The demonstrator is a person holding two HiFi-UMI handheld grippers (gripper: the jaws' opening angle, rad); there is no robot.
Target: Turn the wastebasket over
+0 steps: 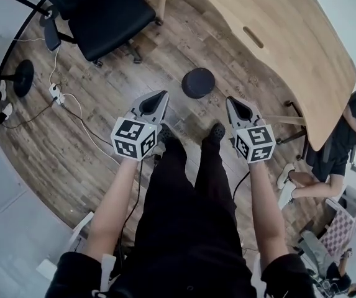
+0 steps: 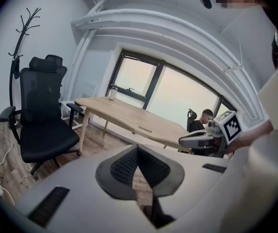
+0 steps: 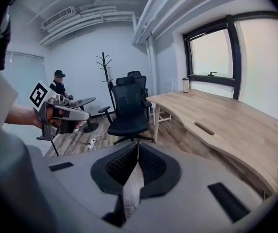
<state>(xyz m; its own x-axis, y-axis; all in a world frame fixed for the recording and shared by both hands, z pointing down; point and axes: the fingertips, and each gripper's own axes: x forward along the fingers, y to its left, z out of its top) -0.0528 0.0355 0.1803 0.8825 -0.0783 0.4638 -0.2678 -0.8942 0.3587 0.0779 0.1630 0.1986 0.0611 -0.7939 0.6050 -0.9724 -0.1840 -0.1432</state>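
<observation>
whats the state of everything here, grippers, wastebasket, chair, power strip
left gripper: shut, empty
right gripper: shut, empty
wastebasket: standing on the floor ahead of both grippers, untouched; which end is up is unclear
office chair: upright, unoccupied
power strip: lying on the floor, cables attached

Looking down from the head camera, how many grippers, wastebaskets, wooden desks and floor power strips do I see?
Grippers: 2, the left gripper and the right gripper
Wastebasket: 1
Wooden desk: 1
Power strip: 1
Total: 5
</observation>
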